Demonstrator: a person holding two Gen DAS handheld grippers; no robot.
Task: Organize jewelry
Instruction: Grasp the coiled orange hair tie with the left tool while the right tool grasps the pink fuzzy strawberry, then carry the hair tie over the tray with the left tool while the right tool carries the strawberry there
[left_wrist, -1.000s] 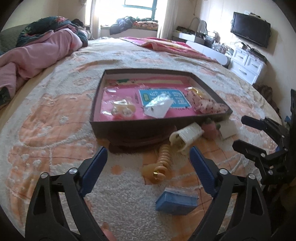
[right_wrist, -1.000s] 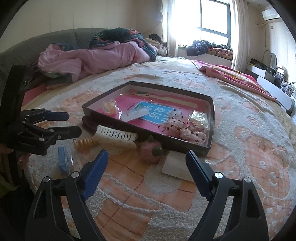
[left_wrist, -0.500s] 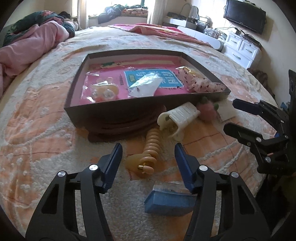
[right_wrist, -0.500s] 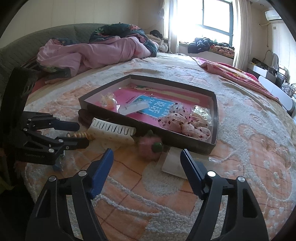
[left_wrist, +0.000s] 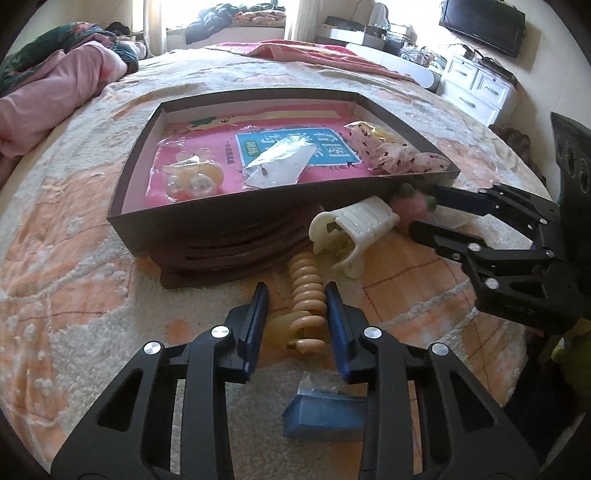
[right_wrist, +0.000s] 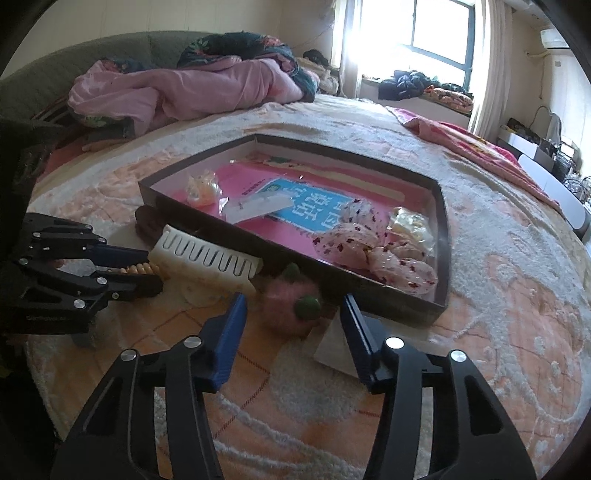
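A dark shallow box (left_wrist: 229, 206) (right_wrist: 439, 243) lies on the bed and holds a pink booklet, clear packets and spotted scrunchies (right_wrist: 373, 243). In front of it lie a beige beaded hair clip (left_wrist: 304, 295), a white claw clip (left_wrist: 354, 229) (right_wrist: 207, 258) and a pink fuzzy ball (right_wrist: 290, 302). My left gripper (left_wrist: 295, 299) (right_wrist: 147, 271) has narrowed around the beaded clip, a finger on each side, with small gaps showing. My right gripper (right_wrist: 291, 308) (left_wrist: 421, 210) is open, with the fuzzy ball between its fingers.
A small blue box (left_wrist: 325, 413) lies under my left gripper. A white card (right_wrist: 332, 347) lies beside the fuzzy ball. A brown stacked object (left_wrist: 221, 254) sits under the box's front edge. Pink bedding (right_wrist: 177, 92) is piled at the far side.
My left gripper has moved forward and narrowed its jaws around the beaded clip. My right gripper has moved forward toward the fuzzy ball and narrowed somewhat.
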